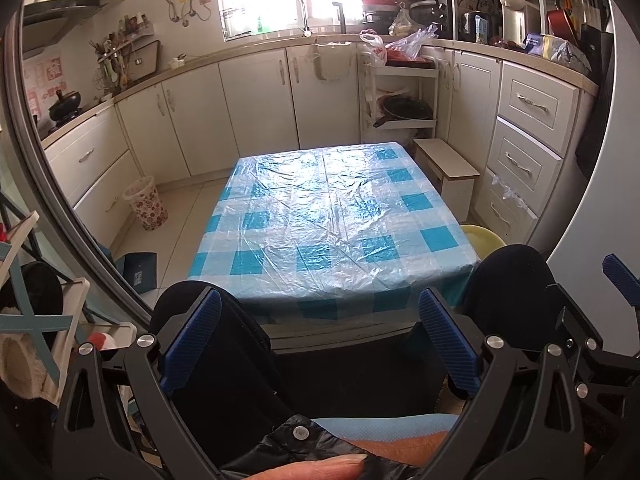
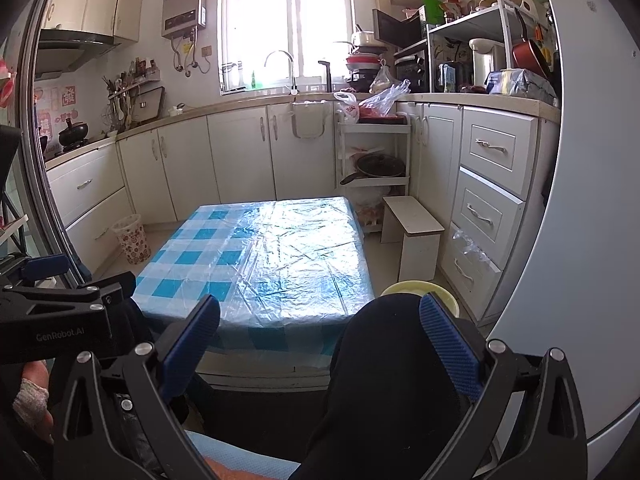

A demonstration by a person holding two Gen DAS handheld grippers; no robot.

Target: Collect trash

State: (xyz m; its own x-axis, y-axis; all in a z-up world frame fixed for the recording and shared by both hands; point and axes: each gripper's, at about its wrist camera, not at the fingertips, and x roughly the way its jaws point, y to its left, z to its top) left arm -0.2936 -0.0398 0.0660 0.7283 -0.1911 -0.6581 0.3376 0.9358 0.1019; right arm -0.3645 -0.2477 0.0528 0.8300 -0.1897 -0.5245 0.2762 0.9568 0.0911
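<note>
Left wrist view shows the left gripper (image 1: 320,340) with jaws spread, empty; the right gripper (image 2: 320,344) likewise. No trash visible on the blue-checked plastic-covered table (image 1: 332,216); reaching blindly risks snagging its film.

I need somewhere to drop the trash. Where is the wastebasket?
The flower-patterned wastebasket stands on the floor left of the checked table in both views, against the lower cabinets.
</note>
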